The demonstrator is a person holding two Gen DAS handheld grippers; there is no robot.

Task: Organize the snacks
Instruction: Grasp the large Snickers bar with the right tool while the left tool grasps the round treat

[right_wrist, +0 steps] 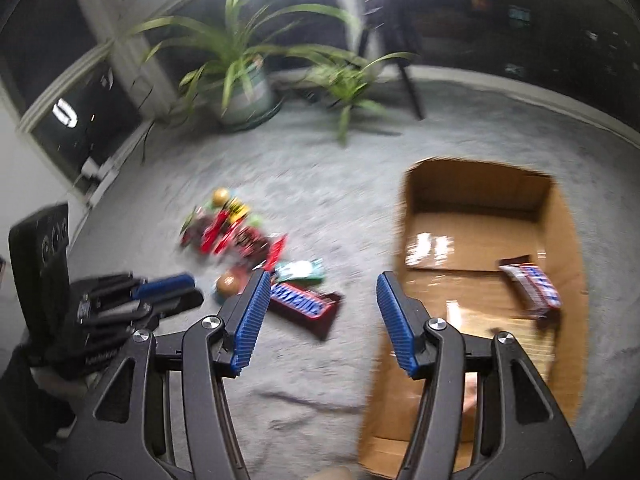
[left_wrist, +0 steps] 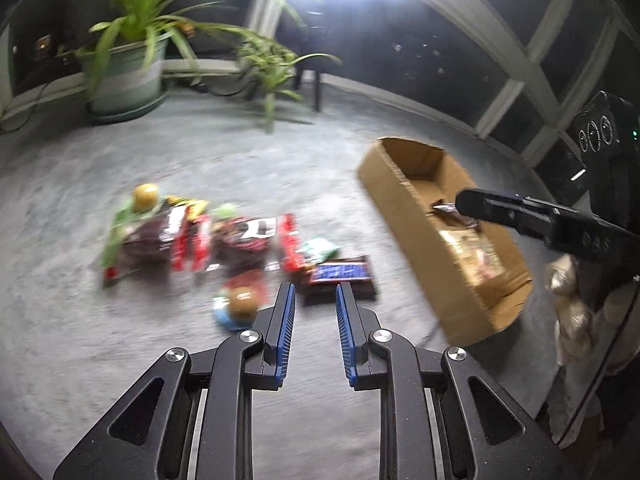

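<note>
Snacks [left_wrist: 224, 236] blurred on carpet [left_wrist: 120, 340]; wrappers unreadable; box [right_wrist: 480, 184] cropped.

The left hand-held gripper [left_wrist: 316, 300] was black, with two long arms that had triangle-shaped holes cut in them. Round silver screws sat at the joints. Each finger had a bright blue pad [left_wrist: 286, 332] with little ridges. The right hand-held gripper [right_wrist: 320, 292] looked the same: black arms, silver screws, blue ridged pads [right_wrist: 250, 320]. At the right edge of the left wrist view, a black box with small round dials and a tiny green light sat on top of the right one.
</note>
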